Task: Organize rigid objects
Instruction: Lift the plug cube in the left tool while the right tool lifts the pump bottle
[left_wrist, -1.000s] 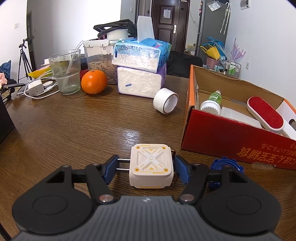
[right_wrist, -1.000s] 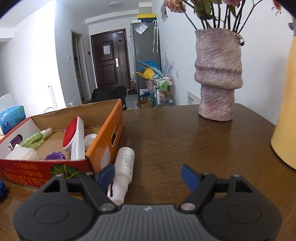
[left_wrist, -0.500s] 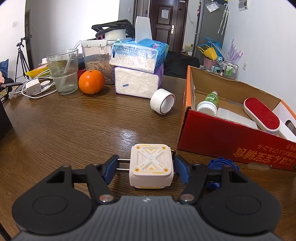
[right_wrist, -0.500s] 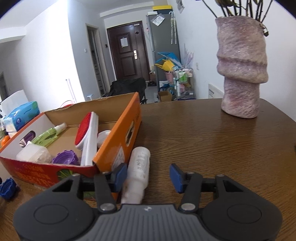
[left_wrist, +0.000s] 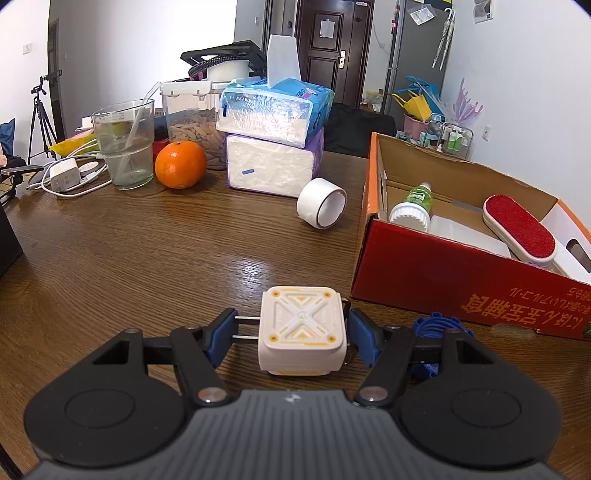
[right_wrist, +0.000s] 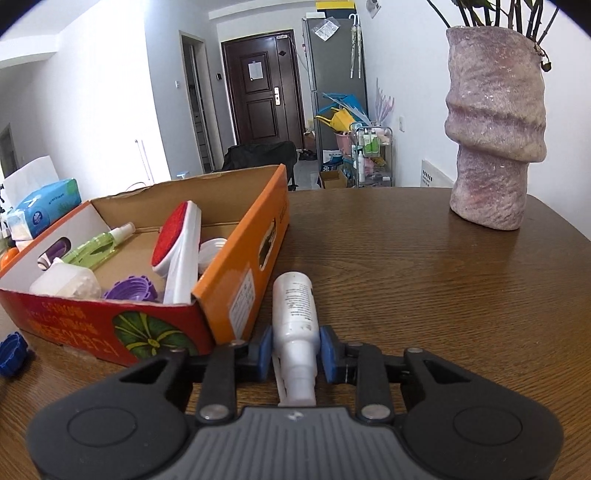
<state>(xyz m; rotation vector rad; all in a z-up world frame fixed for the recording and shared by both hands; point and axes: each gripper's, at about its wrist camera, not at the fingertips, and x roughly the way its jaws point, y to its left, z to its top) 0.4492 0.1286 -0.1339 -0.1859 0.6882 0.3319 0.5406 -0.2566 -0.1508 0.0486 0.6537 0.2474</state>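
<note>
- My right tongs (right_wrist: 295, 355) are clamped on a white spray bottle (right_wrist: 295, 317) lying on its side on the wooden table (right_wrist: 424, 277), just beside the orange wall of the cardboard box (right_wrist: 243, 266); the blue pads press the body just below the shoulder, with the nozzle pointing back toward me.
- The bottle looks like light, stiff, smooth plastic. I judge it could slide or pivot in the pads, so a hold on the wider body would be surer than on the narrow neck.
- My left tongs (left_wrist: 291, 332) hold a white cube charger (left_wrist: 301, 330) with yellow markings: one pad bears on the tips of its two metal prongs, the other on the opposite face. It is hard and compact, but gripping by the prongs seems likely to let it twist.
- Only the left view shows the tape roll (left_wrist: 322, 202), orange (left_wrist: 180, 164), glass and tissue packs, and a blue cap beside the box.
- Only the right view shows the stone-like vase (right_wrist: 496, 147) and a purple cap (right_wrist: 131, 291) inside the box, beside the red-faced lint brush (right_wrist: 177, 247).
</note>
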